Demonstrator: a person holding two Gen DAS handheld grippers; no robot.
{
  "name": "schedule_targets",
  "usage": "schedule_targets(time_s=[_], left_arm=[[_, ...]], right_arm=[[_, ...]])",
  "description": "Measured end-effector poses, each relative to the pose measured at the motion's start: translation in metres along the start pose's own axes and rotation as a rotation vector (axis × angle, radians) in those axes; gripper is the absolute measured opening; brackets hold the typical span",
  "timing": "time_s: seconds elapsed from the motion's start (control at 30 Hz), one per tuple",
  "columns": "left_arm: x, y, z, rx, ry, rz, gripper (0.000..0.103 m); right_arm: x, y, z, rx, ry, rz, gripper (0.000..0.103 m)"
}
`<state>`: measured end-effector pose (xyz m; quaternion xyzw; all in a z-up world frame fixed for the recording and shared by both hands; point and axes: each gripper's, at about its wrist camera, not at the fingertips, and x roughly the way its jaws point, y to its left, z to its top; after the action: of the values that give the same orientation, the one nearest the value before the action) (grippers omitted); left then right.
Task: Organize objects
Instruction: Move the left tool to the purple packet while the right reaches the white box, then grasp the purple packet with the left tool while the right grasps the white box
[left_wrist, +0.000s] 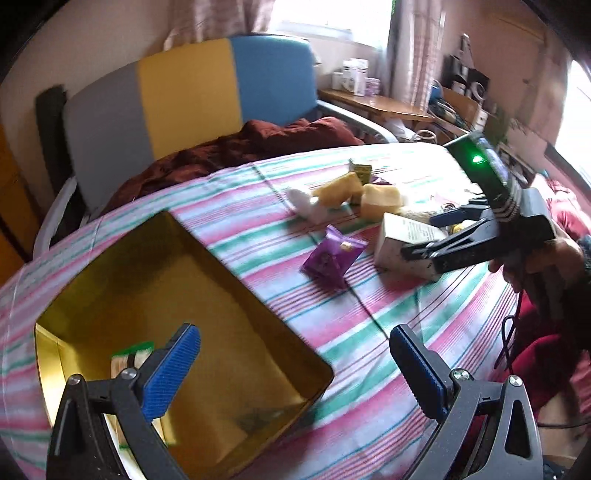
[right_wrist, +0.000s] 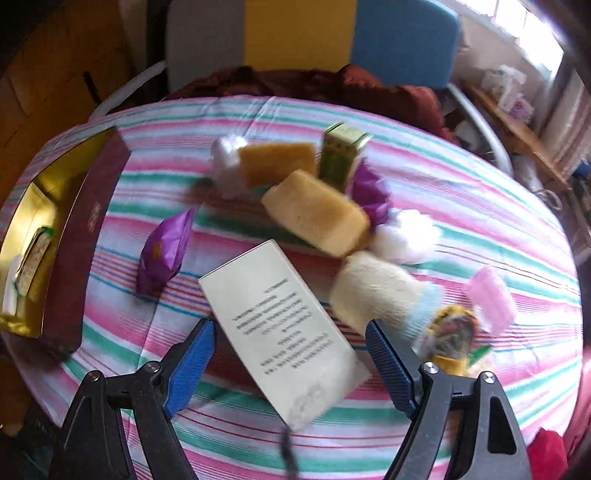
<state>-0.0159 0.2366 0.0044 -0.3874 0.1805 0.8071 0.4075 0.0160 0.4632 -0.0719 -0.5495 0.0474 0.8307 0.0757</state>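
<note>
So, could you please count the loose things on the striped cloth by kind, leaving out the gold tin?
purple packets: 2
yellow sponges: 2
white cotton balls: 2
white box: 1
green box: 1
cream soft item: 1
pink item: 1
blurred yellow item: 1
Total: 11

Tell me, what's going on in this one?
A person is sorting small items on a striped cloth into a gold-lined box. The right gripper, jaws open, is over a white carton with nothing gripped. The left gripper is by the box, jaws open and empty. Sponges, purple packets and cotton lie loose on the cloth.
</note>
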Motion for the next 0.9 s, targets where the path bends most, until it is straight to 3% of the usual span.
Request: schedule_targets(time_s=[0.07,0.13,0.17,0.37,0.77,0.9], left_arm=[[0.006,-0.005,0.007,0.022,0.012,-0.015,0.103],[0.014,-0.009,0.017,0.036,0.028,-0.019,0.103],[0.019,-0.009,0.021,0.038,0.044,-0.023,0.103],[0.062,-0.02,0.047,0.092,0.131,-0.031,0.103],[0.148,-0.033,0.073,0.216,0.291,-0.085,0.088],[0.167,-0.033,0.078,0.209,0.326,-0.091,0.073]], right_arm=[[0.005,0.001,-0.003,-0.009,-0.001,0.013,0.072],[0.004,0.001,-0.006,-0.005,-0.006,0.026,0.053],[0.005,0.002,-0.006,-0.008,-0.006,0.022,0.05],[0.004,0.003,-0.008,-0.025,-0.001,0.02,0.05],[0.007,0.0,-0.006,-0.011,0.01,0.023,0.051],[0.01,0.0,-0.006,-0.016,0.023,0.023,0.051]])
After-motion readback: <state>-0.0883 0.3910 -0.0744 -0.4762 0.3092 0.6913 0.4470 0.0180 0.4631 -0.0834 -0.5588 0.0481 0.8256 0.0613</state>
